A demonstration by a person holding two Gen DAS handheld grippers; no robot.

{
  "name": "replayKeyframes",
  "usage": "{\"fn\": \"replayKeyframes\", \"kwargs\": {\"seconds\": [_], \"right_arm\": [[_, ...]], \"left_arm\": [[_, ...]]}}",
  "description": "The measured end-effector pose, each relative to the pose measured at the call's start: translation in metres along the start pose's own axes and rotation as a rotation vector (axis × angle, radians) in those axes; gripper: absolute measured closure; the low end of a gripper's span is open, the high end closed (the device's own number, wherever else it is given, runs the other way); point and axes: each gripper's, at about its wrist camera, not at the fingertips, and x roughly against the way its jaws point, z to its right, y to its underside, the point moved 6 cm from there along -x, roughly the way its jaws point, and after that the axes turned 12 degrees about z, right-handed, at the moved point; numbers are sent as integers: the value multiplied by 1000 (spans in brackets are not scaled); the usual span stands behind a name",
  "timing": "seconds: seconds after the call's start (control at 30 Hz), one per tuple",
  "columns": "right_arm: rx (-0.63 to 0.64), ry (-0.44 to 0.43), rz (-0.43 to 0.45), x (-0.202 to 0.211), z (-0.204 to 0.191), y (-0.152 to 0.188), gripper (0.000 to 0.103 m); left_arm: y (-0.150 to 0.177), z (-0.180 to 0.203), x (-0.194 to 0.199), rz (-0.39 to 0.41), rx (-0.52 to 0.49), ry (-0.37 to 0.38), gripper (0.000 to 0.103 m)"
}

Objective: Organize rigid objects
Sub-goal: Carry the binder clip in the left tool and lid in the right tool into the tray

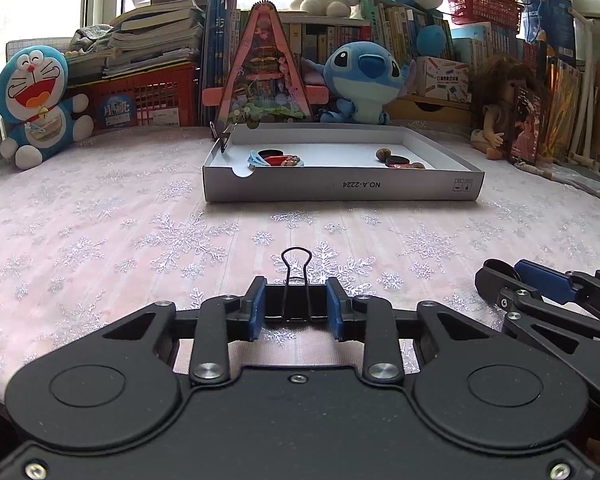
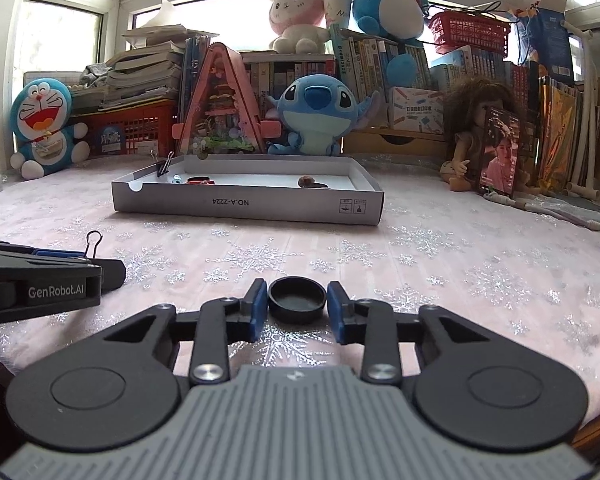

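On the snowflake cloth (image 1: 140,216), the left gripper (image 1: 296,304) has its blue pads closed on a black binder clip (image 1: 297,292). At its 3 o'clock, the right gripper (image 2: 297,304) stands narrowly open around a black cap (image 2: 297,299); if the pads press it, I cannot tell. At 12 o'clock lies the box (image 1: 340,188).

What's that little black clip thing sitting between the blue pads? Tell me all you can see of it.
It is a black binder clip, metal by its look, with a folded body and thin wire handles. One wire loop stands upright above the body. It rests on the pink snowflake tablecloth, well short of the grey cardboard tray. The left hand-held gripper has its blue pads pressed against the clip's two sides.
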Motion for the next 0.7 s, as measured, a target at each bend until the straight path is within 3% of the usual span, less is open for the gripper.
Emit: {"fn": "replayKeyframes", "kwargs": {"seconds": [0.17, 0.7], "right_arm": [[-13, -9, 1, -2, 2, -9, 65], [-50, -36, -2, -30, 9, -42, 65]], "left_arm": [[-10, -4, -5, -29, 11, 9, 74], [-58, -16, -32, -18, 15, 21, 74]]}}
